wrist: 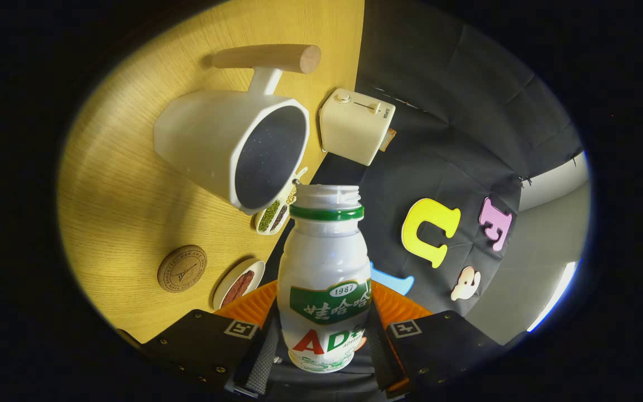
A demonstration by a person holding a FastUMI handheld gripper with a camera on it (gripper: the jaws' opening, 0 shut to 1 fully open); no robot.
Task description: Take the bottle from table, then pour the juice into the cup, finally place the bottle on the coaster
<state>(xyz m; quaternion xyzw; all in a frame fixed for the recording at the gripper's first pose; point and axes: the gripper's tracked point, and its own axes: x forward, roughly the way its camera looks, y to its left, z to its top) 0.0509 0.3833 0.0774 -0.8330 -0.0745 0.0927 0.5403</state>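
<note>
A yellow wooden table (132, 184) runs up to the booth's black cloth wall, the whole scene rolled sideways in the gripper view. The gripper (321, 346) is closed narrow on the capless bottle (324, 279), one finger on each side of its lower body. The bottle's open mouth sits just beside the rim of the white cup (232, 145). Pouring well likely means bringing the mouth fully over the cup's opening before tipping further, slowly. Whether juice is flowing is hard to tell. The round coaster (182, 268) lies well apart from the cup.
</note>
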